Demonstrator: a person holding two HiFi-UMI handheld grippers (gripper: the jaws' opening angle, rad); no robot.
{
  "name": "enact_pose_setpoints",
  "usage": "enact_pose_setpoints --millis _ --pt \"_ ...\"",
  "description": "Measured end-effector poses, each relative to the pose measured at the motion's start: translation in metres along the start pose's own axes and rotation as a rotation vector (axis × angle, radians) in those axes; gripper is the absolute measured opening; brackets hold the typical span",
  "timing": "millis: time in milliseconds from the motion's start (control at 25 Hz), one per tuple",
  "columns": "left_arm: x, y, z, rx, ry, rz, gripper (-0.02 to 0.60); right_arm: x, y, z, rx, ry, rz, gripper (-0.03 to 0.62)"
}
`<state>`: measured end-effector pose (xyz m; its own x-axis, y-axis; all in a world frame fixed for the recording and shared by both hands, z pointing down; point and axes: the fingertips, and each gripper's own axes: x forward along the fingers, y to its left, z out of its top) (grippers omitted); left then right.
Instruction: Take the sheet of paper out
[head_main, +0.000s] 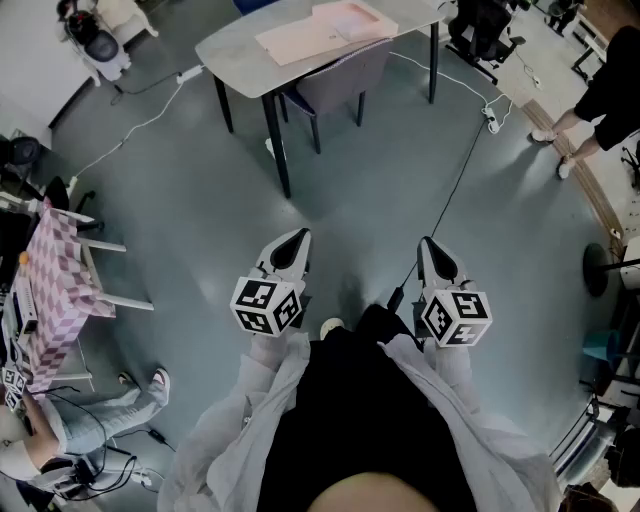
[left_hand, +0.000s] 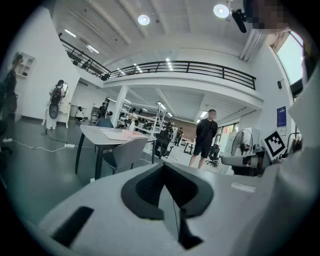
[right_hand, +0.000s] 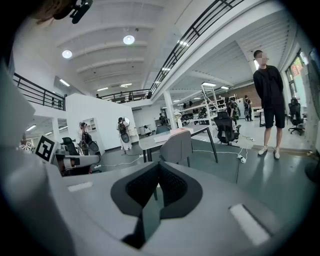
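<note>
your head camera looks steeply down from above: the left gripper (head_main: 297, 240) and right gripper (head_main: 430, 246) sit near, below mid-frame, and the table (head_main: 240, 55) lies far off at the top edge. each gripper camera rides just behind its own jaws, facing almost level across the floor. both also catch that distant table.

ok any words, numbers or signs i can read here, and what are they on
Nothing is readable in any view.
Blue wall sign: print too small to read.
Marker cubes: black-and-white square patterns only, no letters.
Pink papers: no print can be made out.
</note>
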<state>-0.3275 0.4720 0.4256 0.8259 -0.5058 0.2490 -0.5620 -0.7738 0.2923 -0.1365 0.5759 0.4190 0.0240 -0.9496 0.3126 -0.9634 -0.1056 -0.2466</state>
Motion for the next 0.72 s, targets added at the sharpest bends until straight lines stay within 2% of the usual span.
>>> enact_pose_setpoints --millis 480,720 --pt "0.008 -0.004 0.001 0.000 0.000 0.012 -0.002 0.006 -0.012 0.002 0.002 -0.009 0.007 0.014" --pt "0.024 -0.018 0.005 0.010 -0.015 0.024 -0.002 0.010 -0.028 0.010 -0.003 -0.016 0.046 0.014"
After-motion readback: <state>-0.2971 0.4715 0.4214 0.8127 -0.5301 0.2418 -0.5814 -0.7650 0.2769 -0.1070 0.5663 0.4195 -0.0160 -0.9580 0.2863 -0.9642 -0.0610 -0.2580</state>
